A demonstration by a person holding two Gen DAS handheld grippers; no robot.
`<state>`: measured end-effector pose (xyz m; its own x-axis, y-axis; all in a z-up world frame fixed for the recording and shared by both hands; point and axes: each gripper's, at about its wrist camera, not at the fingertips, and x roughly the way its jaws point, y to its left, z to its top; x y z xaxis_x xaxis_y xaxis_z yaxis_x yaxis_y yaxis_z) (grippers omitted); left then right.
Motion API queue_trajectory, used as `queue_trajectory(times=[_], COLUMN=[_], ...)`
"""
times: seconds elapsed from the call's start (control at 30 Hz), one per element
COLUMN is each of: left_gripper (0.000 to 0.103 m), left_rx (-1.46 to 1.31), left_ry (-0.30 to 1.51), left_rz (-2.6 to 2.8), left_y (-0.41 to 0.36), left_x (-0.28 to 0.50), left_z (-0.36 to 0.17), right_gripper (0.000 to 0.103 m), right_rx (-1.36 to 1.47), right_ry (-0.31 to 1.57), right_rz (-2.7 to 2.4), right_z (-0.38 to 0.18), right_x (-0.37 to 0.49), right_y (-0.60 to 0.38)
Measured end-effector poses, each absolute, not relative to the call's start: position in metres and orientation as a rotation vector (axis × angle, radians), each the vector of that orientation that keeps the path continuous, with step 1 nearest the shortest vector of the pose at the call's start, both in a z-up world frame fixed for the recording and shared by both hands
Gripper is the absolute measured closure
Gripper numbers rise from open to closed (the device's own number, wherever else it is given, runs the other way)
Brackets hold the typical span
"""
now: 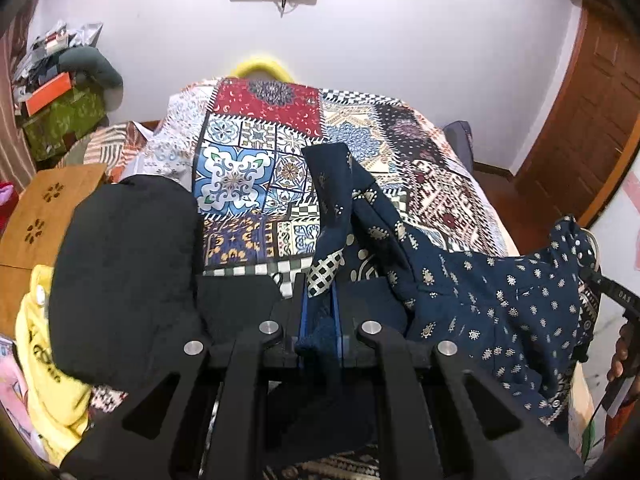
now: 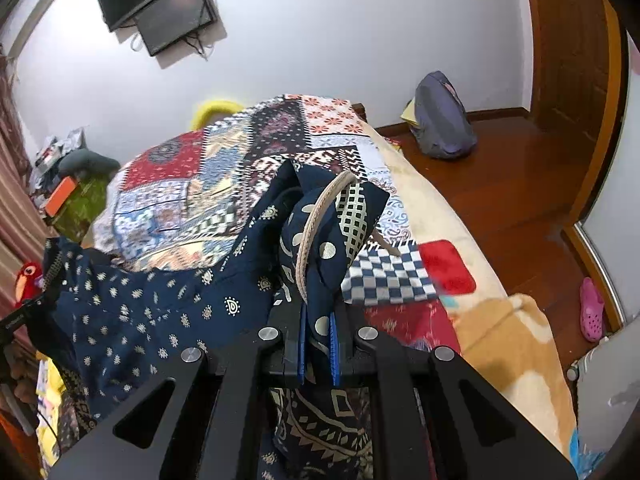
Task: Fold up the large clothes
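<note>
A large navy garment with small cream motifs (image 1: 492,304) hangs stretched between my two grippers above the bed. My left gripper (image 1: 320,300) is shut on one bunched edge of it, with a checked trim poking out between the fingers. My right gripper (image 2: 318,332) is shut on another bunched part (image 2: 332,232) with polka dots, a grid patch and a beige piped edge. The rest of the cloth (image 2: 160,304) sags to the left in the right wrist view. The right gripper's side also shows at the far right of the left wrist view (image 1: 616,300).
The bed carries a patchwork cover (image 1: 256,160) and a beige blanket (image 2: 516,344). A black garment (image 1: 124,276) and a yellow garment (image 1: 48,360) lie at the left. A wooden board (image 1: 44,208), cluttered boxes (image 1: 60,112), a grey backpack (image 2: 440,120) on the wooden floor, a pink shoe (image 2: 592,312).
</note>
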<state>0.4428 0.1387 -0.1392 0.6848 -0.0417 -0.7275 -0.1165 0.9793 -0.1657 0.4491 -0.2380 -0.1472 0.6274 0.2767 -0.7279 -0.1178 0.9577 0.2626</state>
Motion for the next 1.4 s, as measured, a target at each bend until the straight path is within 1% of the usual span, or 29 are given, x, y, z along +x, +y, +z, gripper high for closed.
queue_trajectory(times=[0.17, 0.33, 0.47, 0.57, 0.63, 0.7, 0.73, 0.77, 0.8, 0.87, 0.9, 0.93, 0.97, 1.0, 1.07, 1.1, 1.13, 1.17, 1.2, 1.23, 1.4], left_gripper=[0.092, 0.089, 0.089, 0.089, 0.089, 0.089, 0.089, 0.089, 0.089, 0.089, 0.087, 0.084, 0.081, 0.076, 0.071, 0.067, 0.059, 0.055, 0.048, 0.045, 0.041], left_rx=[-0.19, -0.166, -0.128, -0.122, -0.124, -0.1, -0.09, -0.079, -0.075, -0.082, -0.084, -0.082, -0.079, -0.078, -0.079, -0.078, -0.076, -0.074, -0.072, -0.071, -0.078], left_ry=[0.902, 0.955, 0.959, 0.956, 0.954, 0.936, 0.929, 0.92, 0.912, 0.907, 0.904, 0.9, 0.896, 0.892, 0.879, 0.873, 0.867, 0.863, 0.857, 0.855, 0.884], left_rz=[0.078, 0.115, 0.155, 0.139, 0.134, 0.14, 0.143, 0.143, 0.139, 0.132, 0.127, 0.124, 0.121, 0.115, 0.097, 0.088, 0.082, 0.079, 0.077, 0.075, 0.032], left_y=[0.14, 0.148, 0.153, 0.157, 0.158, 0.158, 0.157, 0.157, 0.156, 0.156, 0.156, 0.155, 0.154, 0.153, 0.152, 0.15, 0.149, 0.149, 0.148, 0.147, 0.145], left_x=[0.485, 0.501, 0.495, 0.485, 0.476, 0.462, 0.458, 0.451, 0.443, 0.43, 0.423, 0.416, 0.406, 0.397, 0.38, 0.371, 0.359, 0.349, 0.339, 0.332, 0.289], left_z=[-0.172, -0.2, -0.203, -0.195, -0.189, -0.177, -0.173, -0.167, -0.16, -0.15, -0.146, -0.14, -0.135, -0.13, -0.122, -0.117, -0.112, -0.109, -0.105, -0.103, -0.1], right_gripper=[0.095, 0.094, 0.089, 0.089, 0.083, 0.07, 0.067, 0.062, 0.058, 0.056, 0.052, 0.049, 0.041, 0.033, 0.028, 0.026, 0.024, 0.021, 0.02, 0.02, 0.02], right_rx=[0.161, 0.146, 0.091, 0.078, 0.087, 0.087, 0.083, 0.08, 0.078, 0.074, 0.07, 0.064, 0.05, 0.038, 0.004, -0.008, -0.02, -0.031, -0.038, -0.045, -0.049], right_ry=[0.927, 0.946, 0.975, 0.98, 0.978, 0.958, 0.941, 0.922, 0.912, 0.892, 0.886, 0.878, 0.87, 0.864, 0.84, 0.831, 0.824, 0.819, 0.814, 0.81, 0.802], right_rz=[0.191, 0.154, 0.111, 0.11, 0.127, 0.128, 0.128, 0.13, 0.135, 0.158, 0.164, 0.17, 0.173, 0.176, 0.192, 0.195, 0.198, 0.2, 0.199, 0.204, 0.219], right_z=[-0.178, -0.195, -0.194, -0.182, -0.173, -0.161, -0.153, -0.145, -0.14, -0.124, -0.119, -0.112, -0.105, -0.101, -0.087, -0.083, -0.078, -0.075, -0.072, -0.069, -0.067], right_x=[0.48, 0.488, 0.483, 0.473, 0.465, 0.453, 0.446, 0.437, 0.431, 0.414, 0.41, 0.402, 0.393, 0.387, 0.368, 0.361, 0.352, 0.344, 0.338, 0.33, 0.297], right_y=[-0.226, -0.228, -0.23, -0.236, -0.241, -0.244, -0.245, -0.246, -0.245, -0.245, -0.243, -0.243, -0.241, -0.24, -0.238, -0.237, -0.237, -0.237, -0.236, -0.236, -0.238])
